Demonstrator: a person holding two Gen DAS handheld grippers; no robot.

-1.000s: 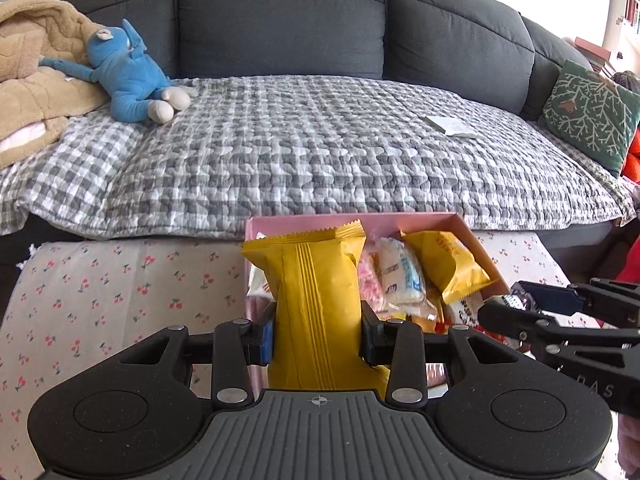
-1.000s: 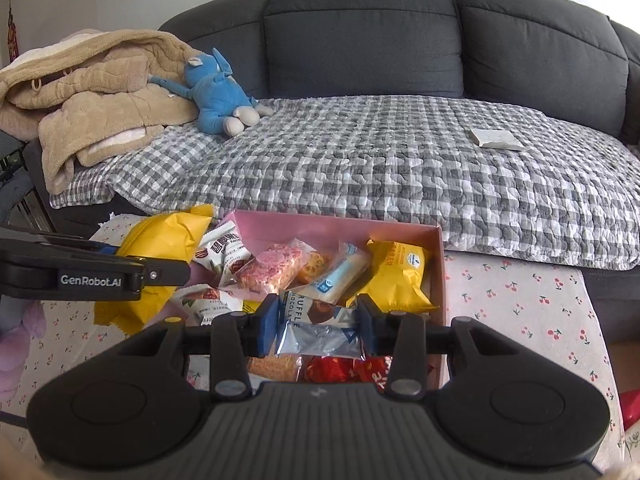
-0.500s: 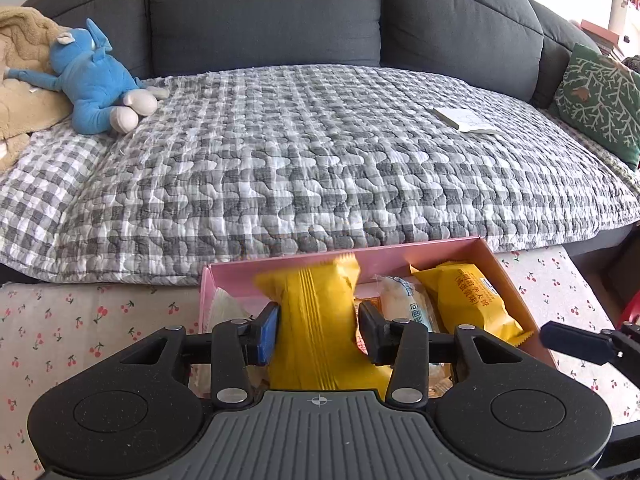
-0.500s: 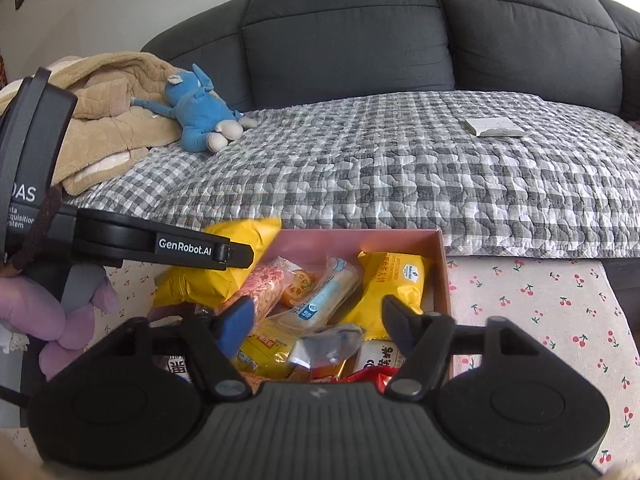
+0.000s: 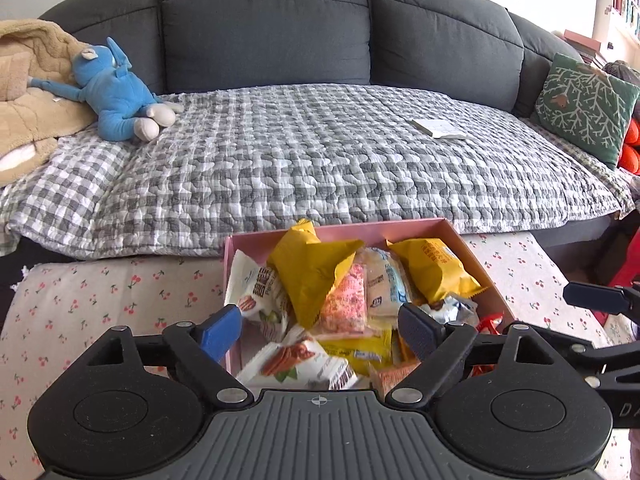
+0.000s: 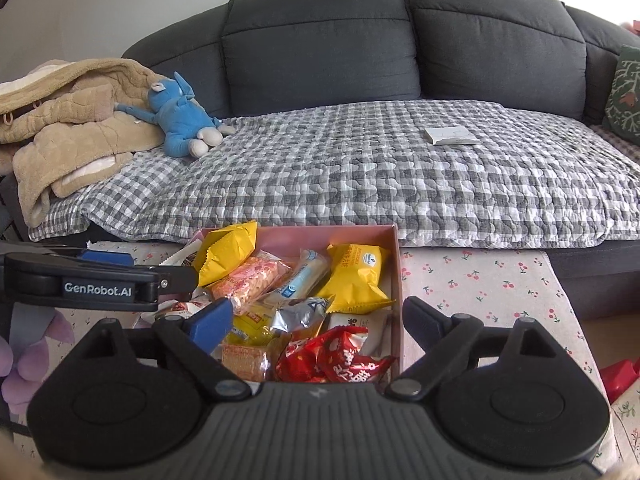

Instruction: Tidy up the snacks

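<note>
A pink box (image 5: 404, 227) (image 6: 394, 264) full of snack packets stands on the cherry-print table (image 5: 100, 300). A yellow packet (image 5: 310, 276) (image 6: 226, 252) lies tilted on top of the pile at the box's back left. My left gripper (image 5: 320, 326) is open and empty just above the box's near end. My right gripper (image 6: 316, 322) is open and empty over the box. A silver packet (image 6: 298, 314) lies loose in the box between its jaws. A red packet (image 6: 340, 356) lies at the near end.
A dark sofa (image 5: 264, 28) with a checked quilt (image 5: 320, 152) runs behind the table. On it are a blue plush toy (image 5: 116, 92), a beige blanket (image 6: 68, 120), a white paper (image 5: 440, 128) and a green cushion (image 5: 584, 108).
My left gripper has opened and let the yellow packet drop into the box. My right gripper let go of the silver packet earlier and has stayed open, drawing back a little.
</note>
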